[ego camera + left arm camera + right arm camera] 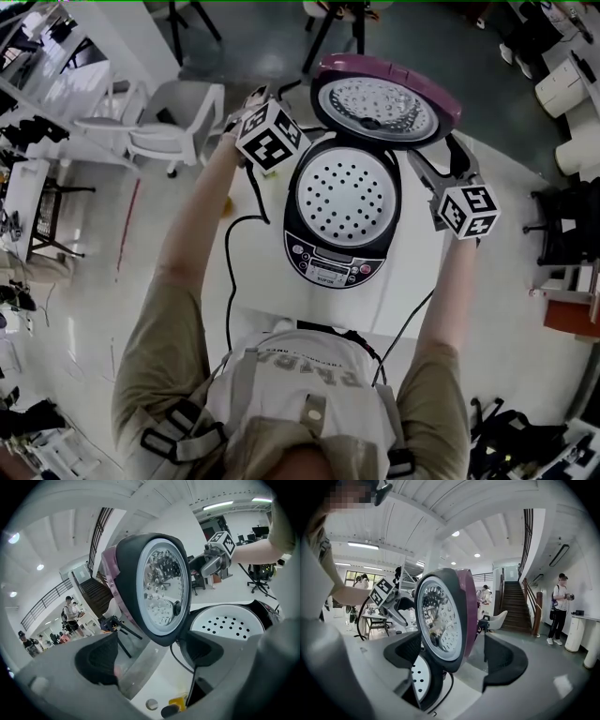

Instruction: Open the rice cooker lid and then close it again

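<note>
Beside the lid (384, 98), left hand-held gripper (251, 105), right hand-held gripper (448, 155), outstretched, wide-jawed.

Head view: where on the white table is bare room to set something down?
Bare table lies between the rice cooker and the right forearm, and in a strip before its control panel. Left of it a black cable runs. The left gripper and right gripper crowd the open lid.
</note>
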`<move>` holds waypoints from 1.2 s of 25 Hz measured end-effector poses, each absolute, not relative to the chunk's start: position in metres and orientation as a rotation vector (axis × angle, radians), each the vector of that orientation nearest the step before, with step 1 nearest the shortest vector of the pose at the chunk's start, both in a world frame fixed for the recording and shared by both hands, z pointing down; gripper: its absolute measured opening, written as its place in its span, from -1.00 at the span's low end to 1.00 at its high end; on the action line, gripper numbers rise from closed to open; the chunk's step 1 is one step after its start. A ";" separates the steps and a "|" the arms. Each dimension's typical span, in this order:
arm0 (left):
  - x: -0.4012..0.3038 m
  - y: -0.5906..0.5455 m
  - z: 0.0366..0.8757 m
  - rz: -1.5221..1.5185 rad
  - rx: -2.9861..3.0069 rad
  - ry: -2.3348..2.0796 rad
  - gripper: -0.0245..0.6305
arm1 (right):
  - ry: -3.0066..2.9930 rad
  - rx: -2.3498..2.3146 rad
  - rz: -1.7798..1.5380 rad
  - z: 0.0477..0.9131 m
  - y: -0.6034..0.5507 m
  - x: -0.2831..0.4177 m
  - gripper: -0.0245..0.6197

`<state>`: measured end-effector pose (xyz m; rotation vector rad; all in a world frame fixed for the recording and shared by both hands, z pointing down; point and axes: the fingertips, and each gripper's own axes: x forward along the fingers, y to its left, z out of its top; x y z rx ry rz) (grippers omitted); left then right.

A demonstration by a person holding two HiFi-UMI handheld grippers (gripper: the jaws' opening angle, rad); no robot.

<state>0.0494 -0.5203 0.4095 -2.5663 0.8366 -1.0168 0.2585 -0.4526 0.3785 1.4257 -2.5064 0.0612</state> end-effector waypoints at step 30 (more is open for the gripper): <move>0.080 -0.529 0.393 -1.078 -2.433 0.707 0.52 | -2.557 1.223 -0.090 0.363 -0.469 0.237 0.33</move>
